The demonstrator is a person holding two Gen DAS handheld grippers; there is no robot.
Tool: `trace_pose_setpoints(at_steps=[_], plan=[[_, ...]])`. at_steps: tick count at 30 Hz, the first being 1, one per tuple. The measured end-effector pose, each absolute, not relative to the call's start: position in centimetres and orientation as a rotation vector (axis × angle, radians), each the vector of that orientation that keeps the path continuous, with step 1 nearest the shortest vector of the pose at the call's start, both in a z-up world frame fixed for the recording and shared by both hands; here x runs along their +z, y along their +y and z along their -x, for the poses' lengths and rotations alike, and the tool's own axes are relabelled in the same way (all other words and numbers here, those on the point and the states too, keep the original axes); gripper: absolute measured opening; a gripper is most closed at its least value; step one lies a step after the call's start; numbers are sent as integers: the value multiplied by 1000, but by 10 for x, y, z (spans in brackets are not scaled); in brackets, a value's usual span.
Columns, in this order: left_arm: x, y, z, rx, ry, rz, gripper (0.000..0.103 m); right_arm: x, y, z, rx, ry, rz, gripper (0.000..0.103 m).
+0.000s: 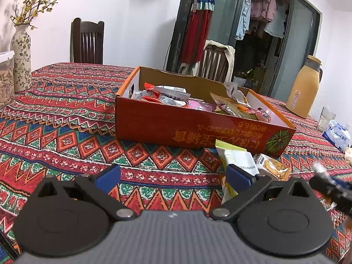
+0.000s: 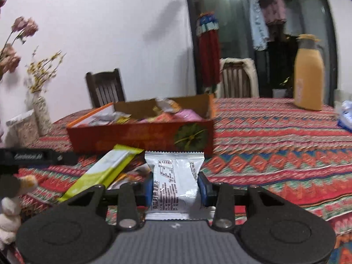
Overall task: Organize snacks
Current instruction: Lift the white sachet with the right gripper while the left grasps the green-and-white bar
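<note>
Left wrist view: my left gripper (image 1: 173, 177) hovers over the patterned tablecloth (image 1: 66, 132), its blue pads spread wide with nothing between them. Ahead of it stands the orange cardboard box (image 1: 198, 129), open at the top and partly filled with wrapped snacks (image 1: 176, 96). Against the box's near wall, toward its right corner, a yellow-green and white snack bar (image 1: 235, 160) lies on the cloth; my right-hand blue finger (image 1: 238, 177) overlaps it in this view, though I cannot tell whether they touch. Just right of the bar lies a small orange cracker packet (image 1: 272, 166). At the far right edge of the view, a blurred dark part of my right gripper (image 1: 330, 189) enters.

Right wrist view: my right gripper (image 2: 176, 187) is clenched on a silver-white snack packet (image 2: 175, 180), which stands upright between the blue pads, its printed side toward the camera and its top seam level with the foot of the box (image 2: 140, 136). The yellow-green bar (image 2: 103, 171) lies slantwise to the left of the packet, with its far end touching or nearly touching the box's near wall. This view is motion-blurred.

Surroundings: a floral vase with yellow sprigs (image 1: 22, 55) and a clear container (image 1: 6, 79) stand at the tabletop's far left edge; a yellow thermos jug (image 1: 305, 88) stands near the far right edge, with a blue-and-white tissue pack (image 1: 336, 134) nearer along the same edge. Two dark wooden chairs (image 1: 88, 41) stand behind the table.
</note>
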State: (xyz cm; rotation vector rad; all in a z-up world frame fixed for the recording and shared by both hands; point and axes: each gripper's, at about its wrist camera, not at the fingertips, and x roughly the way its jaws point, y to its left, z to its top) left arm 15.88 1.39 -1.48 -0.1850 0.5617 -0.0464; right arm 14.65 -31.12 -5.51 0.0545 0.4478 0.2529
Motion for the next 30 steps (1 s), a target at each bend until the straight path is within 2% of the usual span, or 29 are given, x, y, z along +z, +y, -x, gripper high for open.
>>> trace_pose_setpoints(at_steps=[10, 21, 30], plan=[[-16, 12, -162, -27, 571, 170, 103, -58, -338, -186, 126, 449, -87, 38], [-10, 5, -166, -2, 609, 148, 103, -65, -349, -191, 158, 482, -162, 38], [2, -47, -170, -106, 621, 106, 103, -68, -360, -189, 212, 485, -240, 38]])
